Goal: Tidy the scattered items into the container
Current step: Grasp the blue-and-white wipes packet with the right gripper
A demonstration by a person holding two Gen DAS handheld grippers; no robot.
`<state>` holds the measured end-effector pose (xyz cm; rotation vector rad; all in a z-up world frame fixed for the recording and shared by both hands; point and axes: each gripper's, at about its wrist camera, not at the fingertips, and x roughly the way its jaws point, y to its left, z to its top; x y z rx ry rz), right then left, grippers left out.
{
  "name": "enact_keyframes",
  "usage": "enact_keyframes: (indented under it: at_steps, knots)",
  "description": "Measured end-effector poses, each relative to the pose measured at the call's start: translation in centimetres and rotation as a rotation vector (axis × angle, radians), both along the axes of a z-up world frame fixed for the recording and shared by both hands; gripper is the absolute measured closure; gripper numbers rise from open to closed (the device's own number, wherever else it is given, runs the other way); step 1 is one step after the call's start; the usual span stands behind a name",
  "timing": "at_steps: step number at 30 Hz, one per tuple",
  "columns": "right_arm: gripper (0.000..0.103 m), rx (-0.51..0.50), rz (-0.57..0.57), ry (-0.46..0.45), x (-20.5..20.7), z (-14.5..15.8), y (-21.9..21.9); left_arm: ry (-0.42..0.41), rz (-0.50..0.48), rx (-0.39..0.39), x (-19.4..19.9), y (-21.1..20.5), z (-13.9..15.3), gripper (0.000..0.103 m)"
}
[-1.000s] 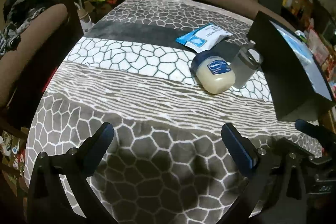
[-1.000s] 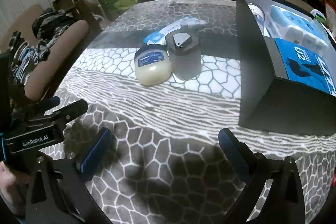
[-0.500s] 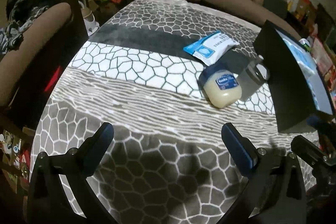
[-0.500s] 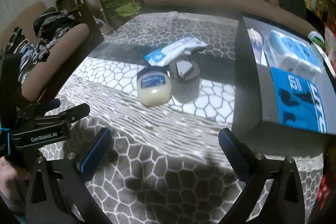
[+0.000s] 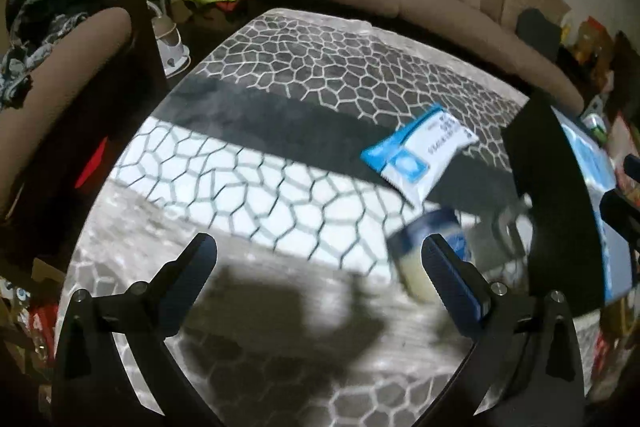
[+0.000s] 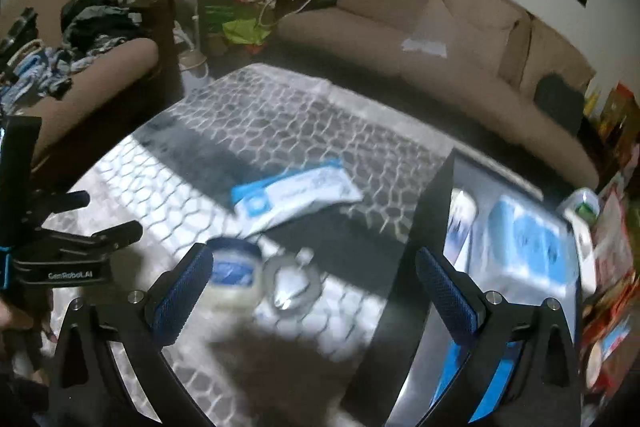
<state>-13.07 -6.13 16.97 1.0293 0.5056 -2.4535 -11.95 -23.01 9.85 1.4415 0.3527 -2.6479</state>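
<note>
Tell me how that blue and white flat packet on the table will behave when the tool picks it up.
The blue and white packet lies flat and thin on the patterned cloth, so it is probably light and soft, and likely to sag if pinched at one end. Its film looks glossy, so it may slip. Being flat, it should not roll; the open right tool would likely need an edge.

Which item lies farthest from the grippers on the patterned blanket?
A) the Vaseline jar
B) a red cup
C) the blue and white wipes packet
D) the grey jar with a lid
C: the blue and white wipes packet lies beyond the Vaseline jar and the grey jar.
</note>
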Motion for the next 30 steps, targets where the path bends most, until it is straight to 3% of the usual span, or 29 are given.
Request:
enact_keyframes:
  at_steps: [5, 8, 9, 13, 17, 21, 23, 26, 30]
  knots:
    - [0.000, 0.043, 0.004, -0.015, -3.8, -1.8, -1.3, -0.043, -0.003, 0.067, -3.8, 0.3, -1.4, 0.000]
    - [0.000, 0.067, 0.026, -0.043, -6.2, -3.1, -2.5, -0.053, 0.044, 0.221, -4.8, -0.9, -2.6, 0.000]
    - [0.000, 0.060, 0.027, -0.069, -7.3, -3.4, -2.7, -0.057, 0.073, 0.311, -5.0, -1.6, -3.5, 0.000]
    - [0.001, -0.058, 0.048, -0.217, -11.3, -4.0, -3.3, -0.059, 0.108, 0.574, -5.4, -3.2, -6.0, 0.000]
    - [0.006, -0.179, 0.004, -0.378, -15.1, -4.7, -3.3, -0.087, 0.101, 0.774, -6.4, -3.6, -8.2, 0.000]
    - [0.013, -0.244, -0.082, -0.513, -18.6, -6.8, -3.1, -0.079, 0.089, 0.820, -7.6, -3.2, -9.1, 0.001]
    - [0.014, -0.223, -0.120, -0.530, -19.8, -7.9, -3.2, -0.070, 0.068, 0.838, -8.2, -2.8, -9.3, 0.001]
    - [0.017, -0.114, -0.123, -0.485, -20.9, -9.3, -4.0, -0.062, 0.061, 0.843, -8.6, -2.5, -9.3, 0.003]
    - [0.028, -0.110, -0.149, -0.561, -22.7, -12.1, -3.8, -0.045, 0.049, 0.875, -8.9, -1.6, -9.4, 0.006]
